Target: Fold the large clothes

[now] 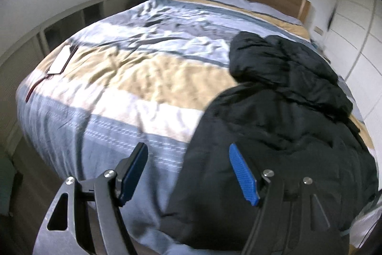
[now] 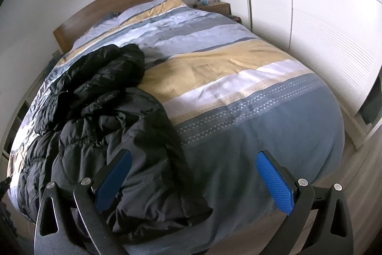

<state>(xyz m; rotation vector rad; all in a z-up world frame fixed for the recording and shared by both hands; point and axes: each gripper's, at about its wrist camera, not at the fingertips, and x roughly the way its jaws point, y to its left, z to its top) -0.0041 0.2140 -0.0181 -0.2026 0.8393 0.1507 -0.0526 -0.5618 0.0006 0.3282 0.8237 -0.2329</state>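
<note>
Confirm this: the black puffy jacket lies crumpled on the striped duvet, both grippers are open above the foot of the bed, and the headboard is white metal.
One detail is wrong. The headboard is brown wood, not white metal; the right wrist view shows it clearly. The rest holds: the black puffy jacket lies crumpled on the striped duvet, and the left gripper and right gripper are both open above the foot of the bed.

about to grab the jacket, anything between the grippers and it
Nothing visible. The black puffer jacket lies crumpled on the striped duvet, directly ahead of the open left gripper and open right gripper, with only bare bedding between.
</note>
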